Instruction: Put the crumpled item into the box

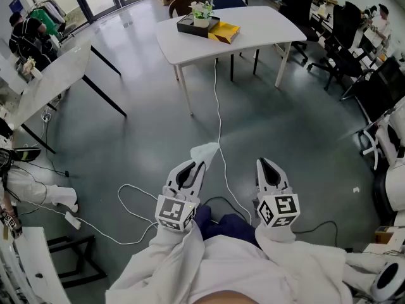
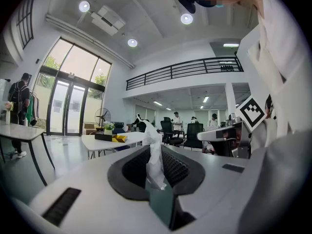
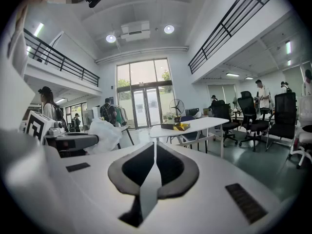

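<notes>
A white crumpled item [image 1: 206,151] sticks out of my left gripper [image 1: 190,170], which is shut on it; the left gripper view shows the crumpled item [image 2: 155,156] pinched between the black pads and standing up past the tips. My right gripper [image 1: 269,168] is beside it, shut with nothing in it, and its jaws meet in a thin line [image 3: 155,147]. Far ahead a white table [image 1: 253,27] carries a black box [image 1: 196,25] with a small plant and a yellow box [image 1: 225,32]. The right gripper view also shows the crumpled item [image 3: 105,134] at the left.
A white cable [image 1: 218,116] runs over the grey floor from the table towards my feet. A second white table [image 1: 54,81] stands at the left. Black office chairs [image 1: 342,49] crowd the right side. People stand near the glass doors [image 3: 144,106].
</notes>
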A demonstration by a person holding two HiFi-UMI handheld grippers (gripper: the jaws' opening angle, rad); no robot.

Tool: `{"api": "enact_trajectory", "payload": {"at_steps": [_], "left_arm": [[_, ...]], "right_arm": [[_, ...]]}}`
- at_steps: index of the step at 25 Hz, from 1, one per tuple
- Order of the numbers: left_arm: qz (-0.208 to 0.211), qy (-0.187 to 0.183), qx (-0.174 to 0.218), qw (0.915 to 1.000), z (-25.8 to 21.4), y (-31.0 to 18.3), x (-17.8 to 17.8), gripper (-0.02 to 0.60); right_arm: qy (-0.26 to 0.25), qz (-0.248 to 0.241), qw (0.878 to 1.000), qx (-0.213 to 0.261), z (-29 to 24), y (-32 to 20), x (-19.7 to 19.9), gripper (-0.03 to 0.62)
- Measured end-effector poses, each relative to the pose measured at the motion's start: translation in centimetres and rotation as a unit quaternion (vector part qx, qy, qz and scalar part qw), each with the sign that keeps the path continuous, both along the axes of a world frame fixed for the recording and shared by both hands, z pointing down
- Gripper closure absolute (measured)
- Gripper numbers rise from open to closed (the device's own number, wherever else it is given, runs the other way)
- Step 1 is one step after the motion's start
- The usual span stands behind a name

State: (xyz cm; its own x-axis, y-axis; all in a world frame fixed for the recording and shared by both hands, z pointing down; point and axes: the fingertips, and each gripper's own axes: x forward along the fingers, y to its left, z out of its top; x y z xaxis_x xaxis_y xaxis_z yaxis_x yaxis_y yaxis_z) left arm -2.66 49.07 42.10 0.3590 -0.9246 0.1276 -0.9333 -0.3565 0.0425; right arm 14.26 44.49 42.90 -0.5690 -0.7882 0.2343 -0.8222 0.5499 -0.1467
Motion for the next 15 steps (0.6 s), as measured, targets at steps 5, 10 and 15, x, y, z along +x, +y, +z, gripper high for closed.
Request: {"api": "enact_trajectory", "payload": {"at_steps": [5, 10, 15], "left_arm": [[-0.008, 0.002, 0.002, 1.0, -0.6, 0.5, 1.0, 0.517], [-0.012, 0.005, 0.001, 0.9999, -0.5, 0.6, 2.1, 0.517], [-0.007, 0.011, 0.004, 0.9999, -0.7, 0.5, 4.6, 0.517]], "right_arm": [[-0.014, -0.008, 1.0, 0.008, -0.8, 0.5, 0.3, 0.553], [-0.025, -0.005, 1.0, 0.012, -0.9, 0.8, 1.6, 0.553], [-0.019, -0.006, 1.0, 0.009, -1.0, 1.2, 3.8, 0.553]]}}
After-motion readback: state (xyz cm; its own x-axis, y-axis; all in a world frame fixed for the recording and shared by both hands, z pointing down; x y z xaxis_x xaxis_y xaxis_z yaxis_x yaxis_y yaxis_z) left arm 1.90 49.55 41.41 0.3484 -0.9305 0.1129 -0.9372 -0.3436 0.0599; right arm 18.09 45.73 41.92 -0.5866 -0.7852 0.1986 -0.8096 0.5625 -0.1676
